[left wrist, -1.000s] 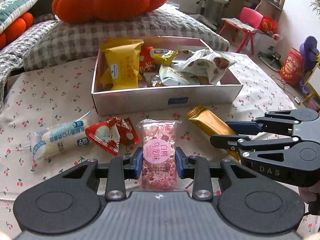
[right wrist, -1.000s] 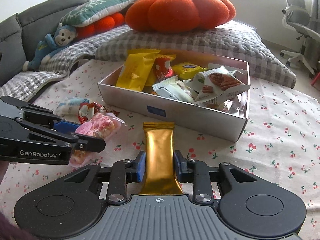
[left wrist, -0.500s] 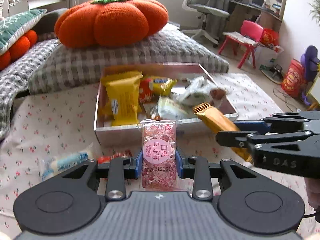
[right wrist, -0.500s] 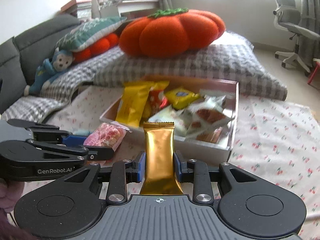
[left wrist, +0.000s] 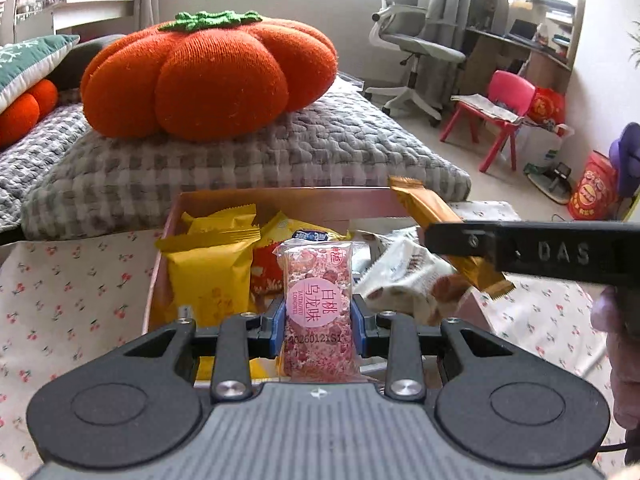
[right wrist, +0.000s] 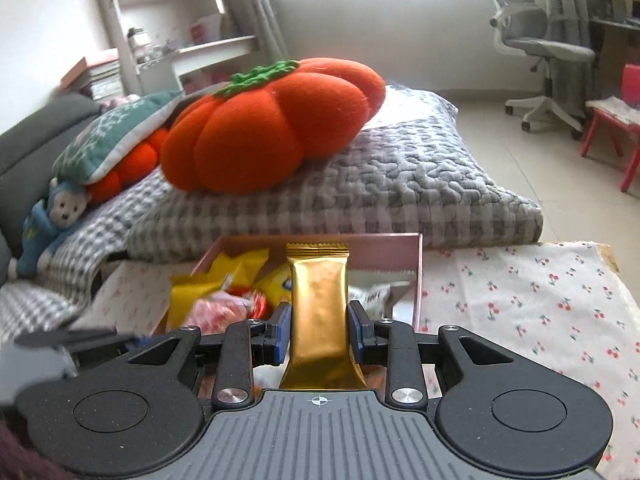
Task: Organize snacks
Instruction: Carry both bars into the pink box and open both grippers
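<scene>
Bookshelf [right wrist: 172, 8] behind right tongs [right wrist: 319, 330] only

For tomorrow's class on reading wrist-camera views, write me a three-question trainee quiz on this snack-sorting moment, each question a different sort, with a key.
1. True or false: the left claw is empty.
2. Which snack does the right claw hold? A) gold bar B) yellow packet C) red candy
3. Fill in: behind the snack box, on the grey quilt, sits an orange ____ cushion.

Key
1. False: it grips the pink snack bar.
2. A: the gold bar.
3. Pumpkin.
</scene>
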Demonstrator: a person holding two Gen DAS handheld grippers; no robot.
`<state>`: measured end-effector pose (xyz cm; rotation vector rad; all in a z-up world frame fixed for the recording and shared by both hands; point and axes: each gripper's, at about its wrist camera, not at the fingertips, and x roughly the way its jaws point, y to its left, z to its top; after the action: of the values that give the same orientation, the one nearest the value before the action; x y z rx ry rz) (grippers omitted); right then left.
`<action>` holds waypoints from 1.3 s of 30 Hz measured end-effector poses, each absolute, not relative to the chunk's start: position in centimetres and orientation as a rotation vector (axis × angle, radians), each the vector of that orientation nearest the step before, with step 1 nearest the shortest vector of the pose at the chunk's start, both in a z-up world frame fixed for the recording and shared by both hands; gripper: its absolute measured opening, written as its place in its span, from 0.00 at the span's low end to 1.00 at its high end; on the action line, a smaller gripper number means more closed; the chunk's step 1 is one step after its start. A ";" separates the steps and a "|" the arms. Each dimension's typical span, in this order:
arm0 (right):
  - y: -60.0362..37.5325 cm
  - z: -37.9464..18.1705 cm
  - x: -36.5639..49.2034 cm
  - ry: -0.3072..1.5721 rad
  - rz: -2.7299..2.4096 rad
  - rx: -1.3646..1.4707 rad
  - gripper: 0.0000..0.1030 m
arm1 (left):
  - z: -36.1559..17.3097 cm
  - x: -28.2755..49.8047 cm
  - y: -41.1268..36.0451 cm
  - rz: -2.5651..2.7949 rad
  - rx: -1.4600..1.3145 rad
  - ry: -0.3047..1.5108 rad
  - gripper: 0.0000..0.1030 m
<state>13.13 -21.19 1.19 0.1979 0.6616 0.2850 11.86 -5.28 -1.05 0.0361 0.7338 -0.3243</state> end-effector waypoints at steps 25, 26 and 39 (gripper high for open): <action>-19.4 -0.7 18.5 0.720 0.206 0.184 0.31 | -2.1 13.4 -5.9 -0.325 0.073 0.727 0.47; -19.4 -0.6 18.4 0.719 0.205 0.182 0.31 | -2.1 13.3 -5.9 -0.327 0.073 0.725 0.51; -20.2 1.2 16.0 0.693 0.207 0.165 0.62 | -0.6 11.1 -5.8 -0.344 0.088 0.702 0.76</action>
<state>16.02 -20.18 1.15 0.1645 0.6934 0.2068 11.08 -5.75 -0.62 0.0885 0.7023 -0.3444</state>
